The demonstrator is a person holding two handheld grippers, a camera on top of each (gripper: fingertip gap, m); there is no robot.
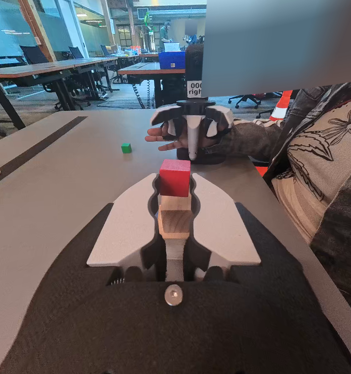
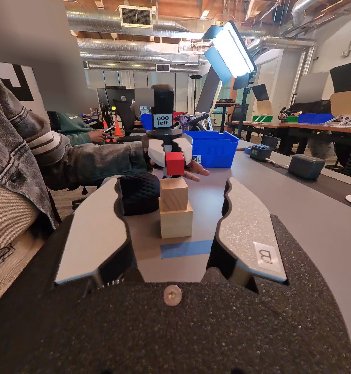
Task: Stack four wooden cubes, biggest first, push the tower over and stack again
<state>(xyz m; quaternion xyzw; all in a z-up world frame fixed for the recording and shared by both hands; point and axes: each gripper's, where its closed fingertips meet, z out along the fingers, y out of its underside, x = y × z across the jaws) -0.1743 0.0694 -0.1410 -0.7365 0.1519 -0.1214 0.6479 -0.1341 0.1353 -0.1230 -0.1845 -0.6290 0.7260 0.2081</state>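
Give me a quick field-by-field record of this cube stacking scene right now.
Tower: two plain wooden cubes, smaller on larger
Left claw: grips red cube, just above tower
Right claw: open wide, nothing held, facing tower
Loose cube: green cube, apart on grey table
Marker: blue tape before tower

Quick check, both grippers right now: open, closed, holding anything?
Left gripper: closed on the red cube, held just above the two stacked wooden cubes.
Right gripper: open, holding nothing.
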